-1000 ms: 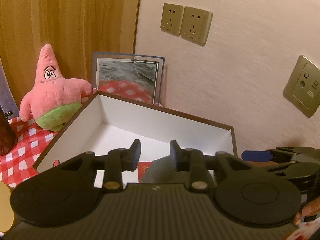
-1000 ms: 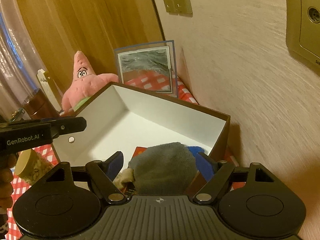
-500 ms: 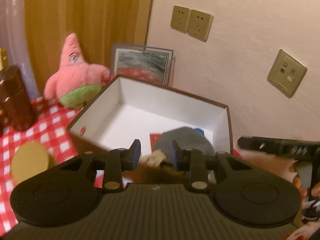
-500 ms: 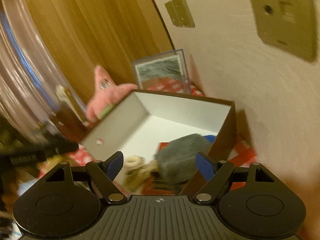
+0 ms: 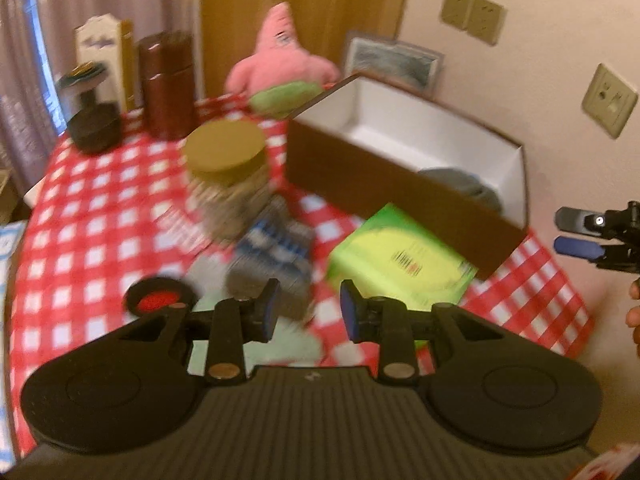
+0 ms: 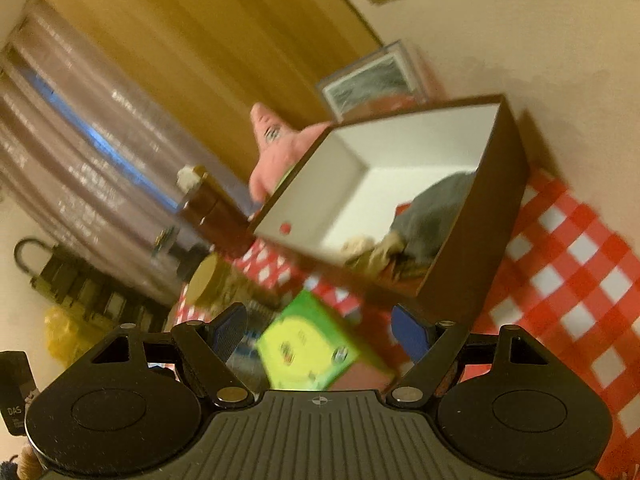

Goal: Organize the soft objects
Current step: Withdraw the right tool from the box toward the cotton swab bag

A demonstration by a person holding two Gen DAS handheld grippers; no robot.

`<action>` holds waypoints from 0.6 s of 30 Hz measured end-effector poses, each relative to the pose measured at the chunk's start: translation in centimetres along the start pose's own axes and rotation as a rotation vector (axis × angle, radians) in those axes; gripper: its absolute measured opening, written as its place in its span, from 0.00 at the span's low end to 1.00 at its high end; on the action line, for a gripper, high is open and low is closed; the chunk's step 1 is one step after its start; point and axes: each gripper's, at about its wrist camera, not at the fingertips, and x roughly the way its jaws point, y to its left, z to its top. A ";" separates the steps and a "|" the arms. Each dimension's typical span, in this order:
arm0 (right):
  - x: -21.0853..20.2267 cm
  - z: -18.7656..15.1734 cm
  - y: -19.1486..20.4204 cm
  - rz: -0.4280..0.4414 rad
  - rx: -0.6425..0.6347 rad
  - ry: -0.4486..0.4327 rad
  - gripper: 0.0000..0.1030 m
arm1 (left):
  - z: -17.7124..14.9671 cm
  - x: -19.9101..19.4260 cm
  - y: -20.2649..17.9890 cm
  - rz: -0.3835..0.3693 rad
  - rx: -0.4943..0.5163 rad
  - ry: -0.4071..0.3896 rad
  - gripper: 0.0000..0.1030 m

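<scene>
Both pictures are smeared by motion blur. Nearest in the left wrist view, the left gripper (image 5: 307, 310) hangs over the red-and-white checked tablecloth (image 5: 92, 216) with its blue-padded jaws apart and nothing between them. Just beyond its fingertips lies a folded blue, white and grey striped soft cloth (image 5: 276, 256), too blurred to tell more about it. To the right of that cloth lies a bright green and yellow carton (image 5: 400, 258), its far corner close against the near wall of the box. Left of the gripper sits a small dark round dish with a red centre (image 5: 160, 300).

The right gripper (image 6: 322, 330) is held tilted above the same carton (image 6: 304, 344), jaws wide apart and empty; in the left wrist view its fingers (image 5: 578, 234) show at the right edge.

Farther back stands a jar with a tan round lid (image 5: 226, 152). Right of it is the open dark brown cardboard box with a white inside (image 5: 384, 176), holding a grey soft bundle (image 6: 436, 204) in its near right corner, with a beige plush piece (image 6: 370, 250) beside it.

Behind the box a pink star-shaped plush toy with green shorts (image 5: 282, 64) sits upright on the cloth. To its left stand a dark red cylindrical tin (image 5: 168, 84) and a black stand (image 5: 94, 120). Against the far wall leans a framed picture (image 5: 394, 64).
</scene>
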 end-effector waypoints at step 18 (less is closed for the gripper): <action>4.8 -12.1 8.5 -0.088 -0.112 0.180 0.77 | -6.0 -1.5 8.4 -0.044 0.057 0.123 0.29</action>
